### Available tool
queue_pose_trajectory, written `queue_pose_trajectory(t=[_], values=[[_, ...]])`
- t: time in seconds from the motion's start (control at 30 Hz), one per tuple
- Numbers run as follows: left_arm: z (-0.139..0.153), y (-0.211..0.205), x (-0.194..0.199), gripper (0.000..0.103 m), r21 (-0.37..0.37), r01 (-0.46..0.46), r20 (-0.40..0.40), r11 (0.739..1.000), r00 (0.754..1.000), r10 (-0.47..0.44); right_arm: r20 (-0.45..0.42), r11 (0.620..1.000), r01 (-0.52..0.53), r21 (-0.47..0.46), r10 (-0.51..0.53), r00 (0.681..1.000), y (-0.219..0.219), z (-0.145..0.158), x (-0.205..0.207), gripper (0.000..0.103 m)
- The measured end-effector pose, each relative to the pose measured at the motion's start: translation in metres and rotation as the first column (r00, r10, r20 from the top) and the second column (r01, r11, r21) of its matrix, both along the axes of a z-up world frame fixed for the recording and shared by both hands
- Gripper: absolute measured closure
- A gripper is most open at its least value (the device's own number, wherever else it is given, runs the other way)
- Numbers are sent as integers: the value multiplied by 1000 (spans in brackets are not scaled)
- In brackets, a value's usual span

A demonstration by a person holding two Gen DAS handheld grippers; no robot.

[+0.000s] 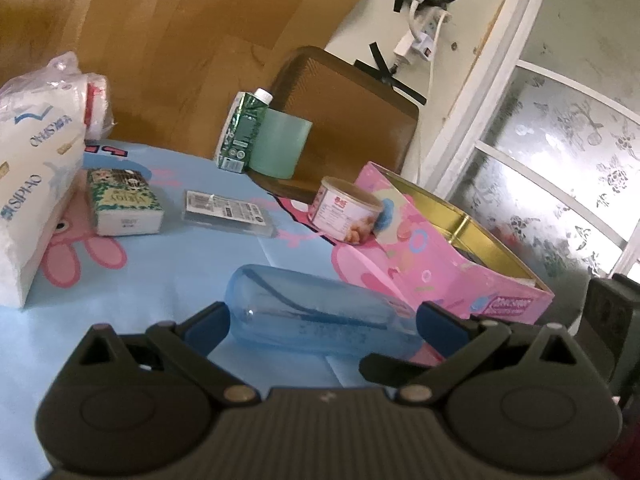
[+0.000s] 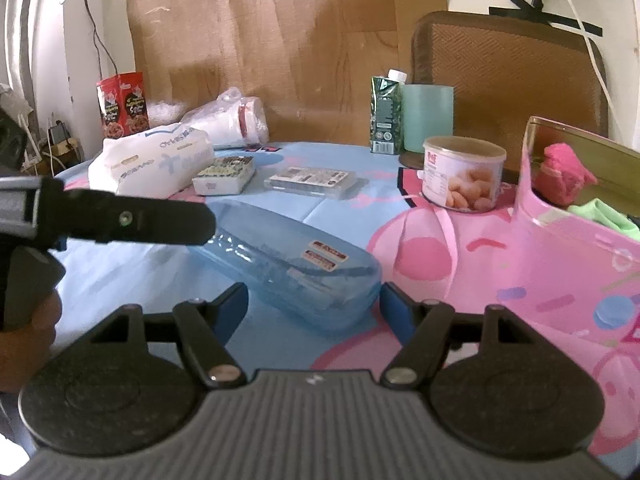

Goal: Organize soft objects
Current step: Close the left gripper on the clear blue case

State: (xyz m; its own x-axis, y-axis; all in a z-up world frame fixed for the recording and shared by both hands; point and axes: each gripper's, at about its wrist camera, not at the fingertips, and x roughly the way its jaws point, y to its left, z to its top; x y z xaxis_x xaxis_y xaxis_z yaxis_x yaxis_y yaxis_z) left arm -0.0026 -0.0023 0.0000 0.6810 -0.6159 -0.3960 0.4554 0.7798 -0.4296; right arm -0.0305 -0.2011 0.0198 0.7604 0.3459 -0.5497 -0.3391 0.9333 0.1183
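Both tongs gape wide, gripping nothing; blue case between right tongs; left tongs likewise.

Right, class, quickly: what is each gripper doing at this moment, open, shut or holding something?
Left gripper: open, jaws astride the blue case, not clearly gripping.
Right gripper: open, jaws either side of the case's other end, gaps visible.
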Motion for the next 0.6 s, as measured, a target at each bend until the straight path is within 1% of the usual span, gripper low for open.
queue_pose_trajectory(t=[0.13, 0.4, 0.6], values=[[-1, 1, 3, 0, -5, -1, -15, 1000, 1000, 0, 3, 1000, -1, -2, 1, 1000, 0, -2, -2, 28], [-3, 13, 4, 0, -50, -70, -30, 996, 997, 68, -11, 1000, 2, 3, -2, 1000, 0, -3, -1, 28], [-5, 19, 9, 0, -76, -99, -67, 992, 993, 94, -9, 1000, -1, -6, 1, 1000, 2, -4, -2, 28]])
